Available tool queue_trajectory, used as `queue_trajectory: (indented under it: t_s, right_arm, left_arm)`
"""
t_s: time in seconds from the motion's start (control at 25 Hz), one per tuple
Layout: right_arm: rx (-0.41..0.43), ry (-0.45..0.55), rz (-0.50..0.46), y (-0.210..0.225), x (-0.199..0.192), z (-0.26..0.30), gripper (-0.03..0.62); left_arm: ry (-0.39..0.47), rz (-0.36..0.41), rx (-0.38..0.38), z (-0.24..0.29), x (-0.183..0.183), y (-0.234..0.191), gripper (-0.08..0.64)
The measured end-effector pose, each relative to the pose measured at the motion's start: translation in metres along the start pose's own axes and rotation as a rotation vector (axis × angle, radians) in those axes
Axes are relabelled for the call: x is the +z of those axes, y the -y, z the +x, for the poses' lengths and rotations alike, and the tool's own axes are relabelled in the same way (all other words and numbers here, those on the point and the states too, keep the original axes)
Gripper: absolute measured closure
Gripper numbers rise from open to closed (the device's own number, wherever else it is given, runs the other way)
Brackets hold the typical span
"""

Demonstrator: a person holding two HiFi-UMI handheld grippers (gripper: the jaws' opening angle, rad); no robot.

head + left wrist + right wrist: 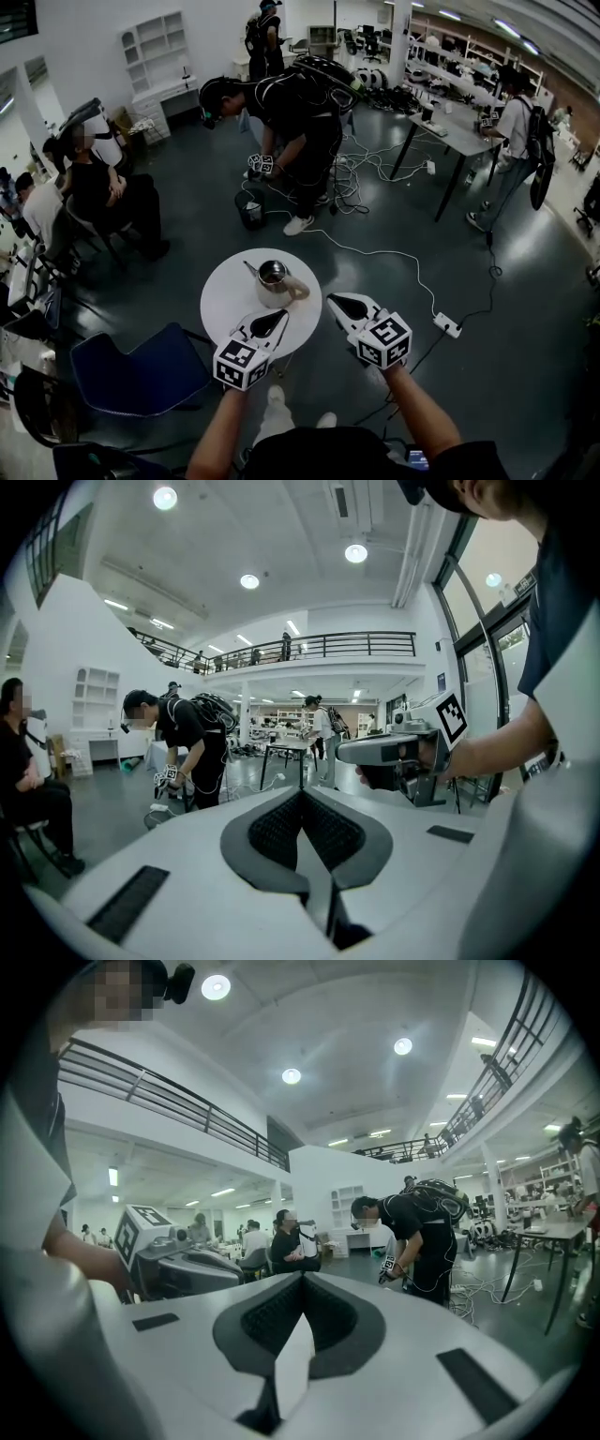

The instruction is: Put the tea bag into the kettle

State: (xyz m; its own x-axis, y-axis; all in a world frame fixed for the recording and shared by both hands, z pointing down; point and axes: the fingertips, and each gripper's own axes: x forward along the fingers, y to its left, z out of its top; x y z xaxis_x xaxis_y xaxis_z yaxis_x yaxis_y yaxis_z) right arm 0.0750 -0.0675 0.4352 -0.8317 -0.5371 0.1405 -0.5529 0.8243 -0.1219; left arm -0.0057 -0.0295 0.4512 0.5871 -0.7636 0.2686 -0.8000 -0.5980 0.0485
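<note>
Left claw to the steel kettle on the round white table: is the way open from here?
Probably yes. The left claw, shut, hangs over the near edge of the round white table with its tip pointing at the steel kettle. Only tabletop shows between them.

You hold two hand-held grippers: one left hand-held gripper (277,319) and one right hand-held gripper (336,302). You have one kettle (272,292) on one round white surface (225,300). One blue chair (141,370) stands beside that surface.
</note>
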Motion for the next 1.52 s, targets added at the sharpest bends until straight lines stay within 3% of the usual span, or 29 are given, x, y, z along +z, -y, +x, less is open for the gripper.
queue_trajectory:
  t_s: [0.56,0.92,1.52]
  right_arm:
    - [0.072,0.018,-0.048,-0.027,0.010,-0.022,0.575]
    - [0.077,0.067,-0.027,-0.038,0.022,-0.023,0.575]
    - [0.075,0.079,-0.045,-0.098,0.035,-0.011,0.575]
  left_arm:
    - [0.031,-0.040,0.061,-0.029,0.002,0.034,0.545]
    - [0.055,-0.036,0.069,-0.036,0.016,0.032,0.545]
    - [0.049,-0.030,0.061,-0.086,0.019,0.016,0.545]
